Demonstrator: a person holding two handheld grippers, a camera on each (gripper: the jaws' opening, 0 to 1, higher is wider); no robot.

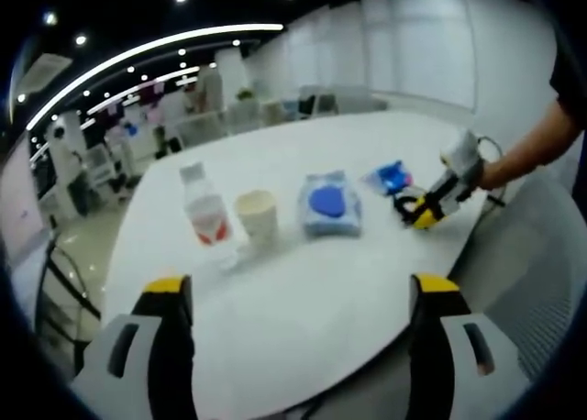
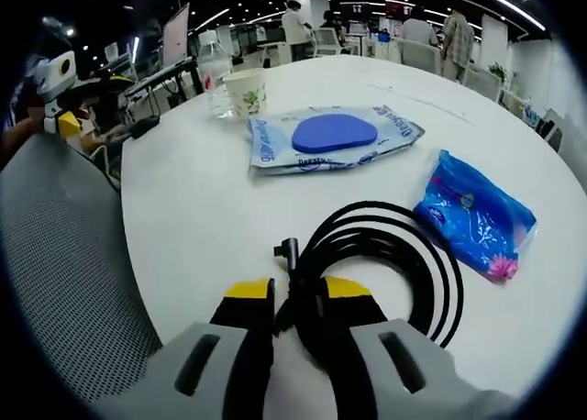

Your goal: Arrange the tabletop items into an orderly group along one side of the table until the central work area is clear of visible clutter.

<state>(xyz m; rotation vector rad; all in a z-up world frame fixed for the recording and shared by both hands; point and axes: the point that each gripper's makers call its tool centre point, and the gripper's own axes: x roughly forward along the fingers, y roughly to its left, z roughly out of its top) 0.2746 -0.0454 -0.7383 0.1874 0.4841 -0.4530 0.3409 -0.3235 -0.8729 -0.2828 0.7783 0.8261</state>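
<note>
Right gripper view: the right gripper (image 2: pixel 298 290) rises from 6 o'clock with its yellow-tipped jaws pinched on the near arc of a coiled black cable (image 2: pixel 385 264), which lies flat on the white table (image 2: pixel 202 218). The cable's angled plug end sticks out of the coil toward 10 o'clock, just above the left jaw tip; the loops spread away from the jaws toward 2 o'clock. A blue tissue pack (image 2: pixel 477 214) lies just beside the coil at 3 o'clock, its long axis running from 11 o'clock to 5 o'clock. Beyond the coil, at 12 o'clock, a wet-wipe pack (image 2: pixel 330 138) with a blue oval lid lies flat, its long axis across the view. Farther off at 11 o'clock stand a paper cup (image 2: pixel 244 92) and a clear water bottle (image 2: pixel 215 71), side by side; their contents cannot be told. A grey mesh chair (image 2: pixel 64 255) fills the 8 o'clock side.

Left gripper view: the left gripper (image 1: pixel 301 287) holds its jaws spread wide with nothing between them, hovering over the near table edge. Across the table runs a row, from 10 o'clock to 2 o'clock: bottle, cup, wipe pack, tissue pack, then the right gripper, with a person's forearm (image 1: pixel 527 149) behind it.
</note>
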